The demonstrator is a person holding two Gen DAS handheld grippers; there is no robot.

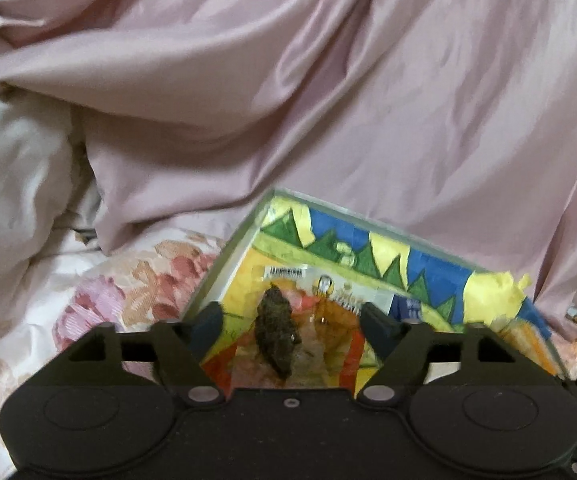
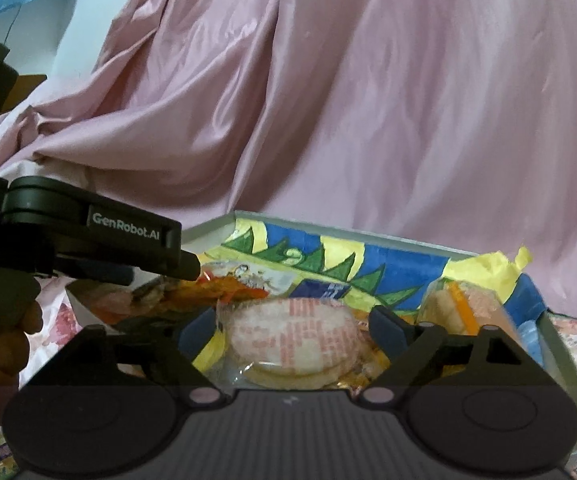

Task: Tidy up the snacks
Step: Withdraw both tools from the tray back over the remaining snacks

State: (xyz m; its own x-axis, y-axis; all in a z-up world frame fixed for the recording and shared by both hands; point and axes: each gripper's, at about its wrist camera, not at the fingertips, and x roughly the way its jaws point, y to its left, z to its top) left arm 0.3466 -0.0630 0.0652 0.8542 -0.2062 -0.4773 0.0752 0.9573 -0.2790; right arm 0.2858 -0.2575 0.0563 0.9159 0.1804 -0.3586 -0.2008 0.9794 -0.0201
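A shallow box (image 1: pixel 352 218) lined with yellow, blue and green paper lies on the bed. My left gripper (image 1: pixel 292 320) stands open over its left part, and a clear packet with a dark brown snack (image 1: pixel 278 336) lies between the fingers, free of the pads. In the right wrist view my right gripper (image 2: pixel 292 332) is open around a round pale cracker packet (image 2: pixel 292 336) resting in the box (image 2: pixel 368 236). The left gripper (image 2: pixel 160 268) reaches in from the left over orange wrappers (image 2: pixel 224 288). Another cracker packet (image 2: pixel 460 312) sits at the box's right end.
Crumpled pink satin cloth (image 1: pixel 328 80) rises right behind the box. A floral bedsheet (image 1: pixel 128 288) spreads to the left, with a white duvet (image 1: pixel 12 160) beyond it. A hand (image 2: pixel 4 344) holds the left gripper at the lower left.
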